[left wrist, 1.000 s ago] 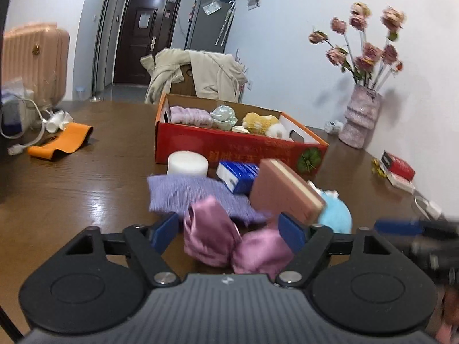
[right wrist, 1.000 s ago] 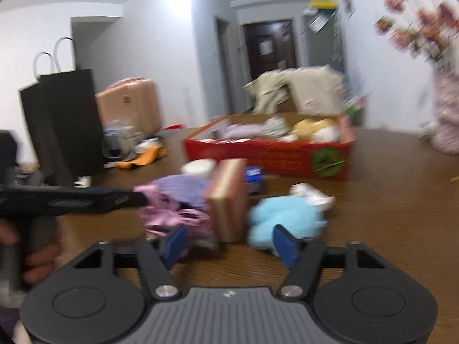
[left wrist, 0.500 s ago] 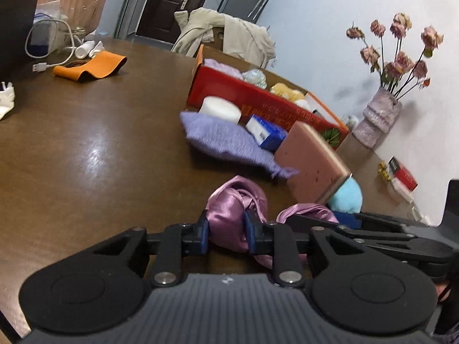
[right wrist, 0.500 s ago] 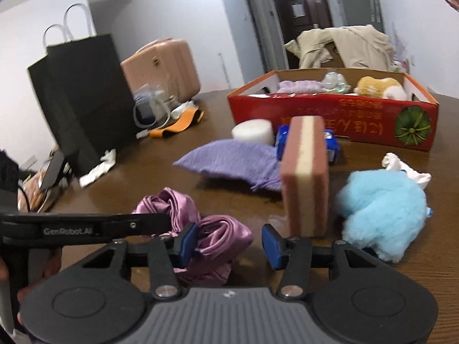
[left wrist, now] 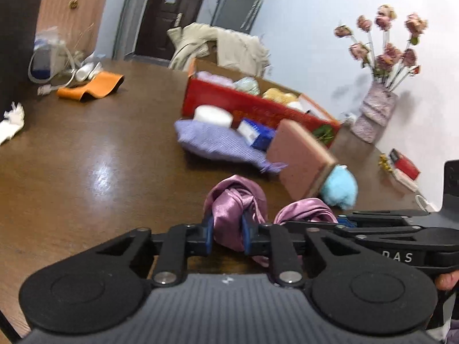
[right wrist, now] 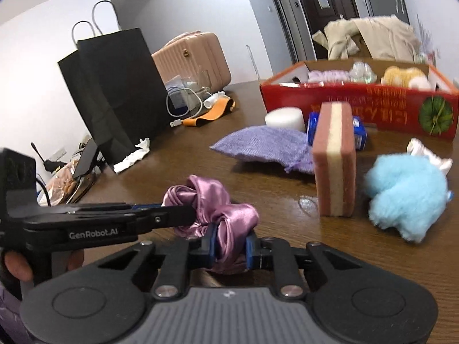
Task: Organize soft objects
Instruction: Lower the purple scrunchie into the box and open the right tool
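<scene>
On the far left of the brown bench point(right wrist: 287, 195) stands a black paper bag point(right wrist: 114, 91), with an orange strip point(left wrist: 91, 87) near it. The left gripper point(left wrist: 228, 233) is pinched tight on one end of the shiny pink cloth point(left wrist: 233, 203). The right gripper point(right wrist: 229, 243) is pinched tight on the other end of that same cloth. The cloth is bunched up between them at the near edge of the bench. Behind it lies a purple cloth point(right wrist: 264, 146), with a white round block point(right wrist: 284, 119) and a blue pack point(left wrist: 256, 134) just past it. Next comes a pink sponge point(right wrist: 334, 162) standing on its end, then a fluffy blue toy point(right wrist: 407, 192). At the back sits the red box point(right wrist: 358, 109) with soft things in it. Far right is a vase of flowers point(left wrist: 375, 109).
</scene>
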Demonstrator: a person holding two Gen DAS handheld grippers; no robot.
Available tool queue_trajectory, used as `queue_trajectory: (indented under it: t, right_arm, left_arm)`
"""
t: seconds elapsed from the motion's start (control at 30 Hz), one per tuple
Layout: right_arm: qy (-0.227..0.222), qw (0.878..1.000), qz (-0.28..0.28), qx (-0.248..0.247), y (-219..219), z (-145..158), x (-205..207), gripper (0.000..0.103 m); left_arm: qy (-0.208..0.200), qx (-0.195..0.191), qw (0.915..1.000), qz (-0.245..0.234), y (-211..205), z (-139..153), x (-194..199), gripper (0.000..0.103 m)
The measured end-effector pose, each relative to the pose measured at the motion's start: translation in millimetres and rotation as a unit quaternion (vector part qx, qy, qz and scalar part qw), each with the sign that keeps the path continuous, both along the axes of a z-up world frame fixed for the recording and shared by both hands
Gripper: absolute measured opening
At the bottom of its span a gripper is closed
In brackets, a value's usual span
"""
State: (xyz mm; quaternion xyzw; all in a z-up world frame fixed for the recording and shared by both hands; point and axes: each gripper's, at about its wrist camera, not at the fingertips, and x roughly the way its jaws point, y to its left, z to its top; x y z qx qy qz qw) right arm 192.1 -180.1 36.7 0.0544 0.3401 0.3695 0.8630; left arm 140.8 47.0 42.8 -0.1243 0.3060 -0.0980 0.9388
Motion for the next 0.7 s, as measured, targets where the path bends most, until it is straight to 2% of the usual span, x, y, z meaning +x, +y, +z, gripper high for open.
queue_trajectory:
  t: [0.1,0.17,0.27,0.4,0.5,0.63,0.7]
  right_arm:
    - [-0.046,0.999,-0.007,-0.006,-7.2,30.8,-4.2,0.018]
    - [-0.073,0.997,-0.016,-0.010,-16.0,51.2,2.9,0.018]
    - [-0.094,0.995,-0.040,-0.020,-27.3,75.6,33.6,0.018]
    - [-0.116,0.991,-0.059,-0.024,-34.0,109.9,96.7,0.018]
    - [-0.101,0.992,-0.062,-0.034,-23.4,121.2,171.3,0.018]
    - [-0.039,0.996,-0.056,-0.060,9.2,100.2,278.2,0.018]
    - [-0.010,0.996,-0.057,-0.073,23.7,82.1,321.7,0.018]
  left_arm:
    - [-0.033,-0.022,0.9990,-0.022,-0.5,20.9,7.6,0.018]
    - [-0.051,-0.043,0.9967,-0.046,-1.1,36.4,26.4,0.018]
    - [-0.064,-0.052,0.9934,-0.080,-5.5,58.3,75.7,0.018]
    - [-0.088,-0.027,0.9901,-0.106,-12.7,91.0,154.0,0.018]
    - [-0.067,-0.016,0.9927,-0.099,-9.6,100.2,225.1,0.019]
    - [-0.008,0.006,0.9981,-0.060,-2.2,81.6,315.7,0.021]
    - [-0.015,0.039,0.9984,-0.039,-2.8,69.3,342.5,0.040]
